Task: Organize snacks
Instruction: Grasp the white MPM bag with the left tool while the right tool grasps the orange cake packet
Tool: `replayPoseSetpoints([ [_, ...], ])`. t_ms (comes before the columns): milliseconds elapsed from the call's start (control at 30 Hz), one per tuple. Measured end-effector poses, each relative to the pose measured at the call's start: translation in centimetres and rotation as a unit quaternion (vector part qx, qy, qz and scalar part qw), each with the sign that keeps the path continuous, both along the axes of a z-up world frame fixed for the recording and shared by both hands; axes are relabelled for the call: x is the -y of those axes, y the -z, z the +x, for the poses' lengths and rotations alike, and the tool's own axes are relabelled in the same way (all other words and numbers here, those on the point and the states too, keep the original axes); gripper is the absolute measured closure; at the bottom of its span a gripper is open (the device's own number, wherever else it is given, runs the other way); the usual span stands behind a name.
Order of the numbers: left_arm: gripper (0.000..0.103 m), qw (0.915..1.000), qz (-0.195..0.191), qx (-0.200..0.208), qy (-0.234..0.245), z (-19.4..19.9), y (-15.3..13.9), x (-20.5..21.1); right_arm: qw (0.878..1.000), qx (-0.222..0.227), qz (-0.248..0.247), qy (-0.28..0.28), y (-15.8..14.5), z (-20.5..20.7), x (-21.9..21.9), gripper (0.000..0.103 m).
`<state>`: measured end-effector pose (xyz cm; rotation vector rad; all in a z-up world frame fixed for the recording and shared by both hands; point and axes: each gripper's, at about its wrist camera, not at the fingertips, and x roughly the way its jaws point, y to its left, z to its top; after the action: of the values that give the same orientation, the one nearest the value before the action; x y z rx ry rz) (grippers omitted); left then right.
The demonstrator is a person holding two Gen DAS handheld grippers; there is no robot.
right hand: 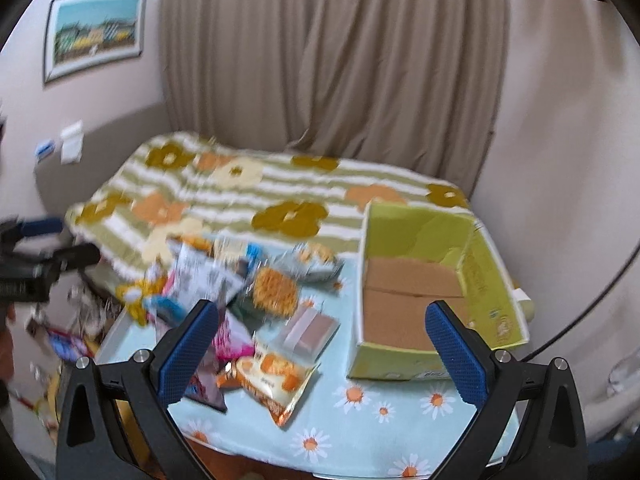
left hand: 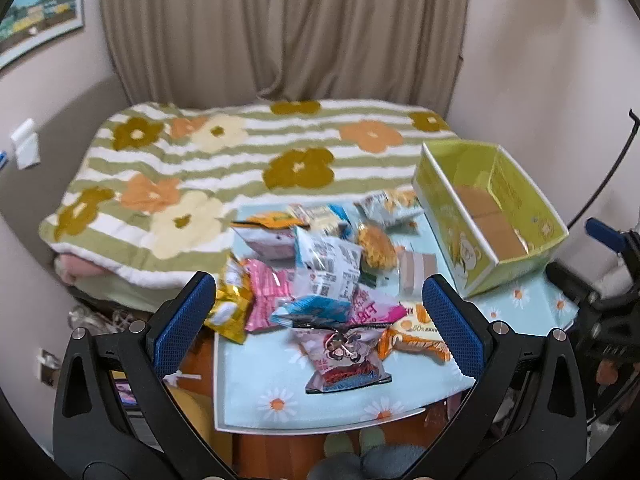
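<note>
Careful: both your left gripper and right gripper hang wide-jawed and empty; the heaped snack packets overlap, so one pinch may drag neighbours off the surface.

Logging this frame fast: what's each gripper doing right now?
Left gripper: open, holding nothing.
Right gripper: open, holding nothing.

Home bedroom: bed with floral quilt at far left, drawn beige curtain behind, framed picture on wall.
</note>
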<state>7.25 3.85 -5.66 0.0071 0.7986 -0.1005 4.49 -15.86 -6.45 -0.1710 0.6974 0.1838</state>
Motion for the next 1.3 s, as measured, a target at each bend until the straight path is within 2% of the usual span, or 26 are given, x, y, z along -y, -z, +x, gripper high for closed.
replayPoseSetpoints([
  [267,0.0,0.9975,0.016,-0.067,0.012,4.8,6.8,2.0,0.991,-0.085,-0.029,-0.099,8.7,3.1,-0.7,0.0],
  [400,0.001,0.9946,0.029,-0.099,0.002,7.3,10.2,3.0,0.978,-0.128,-0.041,-0.162,13.2,5.3,-1.4,0.0],
  [533,0.004,0.9906,0.034,-0.131,-0.014,9.3,12.8,3.5,0.962,-0.149,-0.068,-0.221,15.9,6.4,-2.5,0.0],
  [733,0.005,0.985,0.051,-0.16,-0.041,11.3,15.6,4.0,0.936,-0.157,-0.09,-0.301,17.9,7.2,-3.6,0.0],
  [800,0.009,0.9833,0.059,-0.165,-0.047,11.7,16.2,4.1,0.929,-0.158,-0.096,-0.32,18.2,7.3,-3.8,0.0],
  [867,0.015,0.982,0.067,-0.169,-0.053,12.0,16.7,4.2,0.925,-0.16,-0.097,-0.332,18.5,7.5,-3.9,0.001],
  [967,0.016,0.9803,0.072,-0.174,-0.06,12.4,17.3,4.2,0.918,-0.167,-0.098,-0.346,19.0,7.8,-3.9,0.004],
  [1100,0.036,0.9794,0.076,-0.177,-0.059,12.4,17.6,4.2,0.912,-0.177,-0.096,-0.358,19.5,8.4,-3.7,0.011],
  [1200,0.045,0.9793,0.082,-0.177,-0.055,12.3,17.7,4.4,0.909,-0.186,-0.091,-0.361,20.0,8.7,-3.6,0.014],
  [1300,0.049,0.9797,0.084,-0.175,-0.051,12.2,17.5,4.3,0.908,-0.194,-0.08,-0.362,20.3,9.0,-3.5,0.014],
])
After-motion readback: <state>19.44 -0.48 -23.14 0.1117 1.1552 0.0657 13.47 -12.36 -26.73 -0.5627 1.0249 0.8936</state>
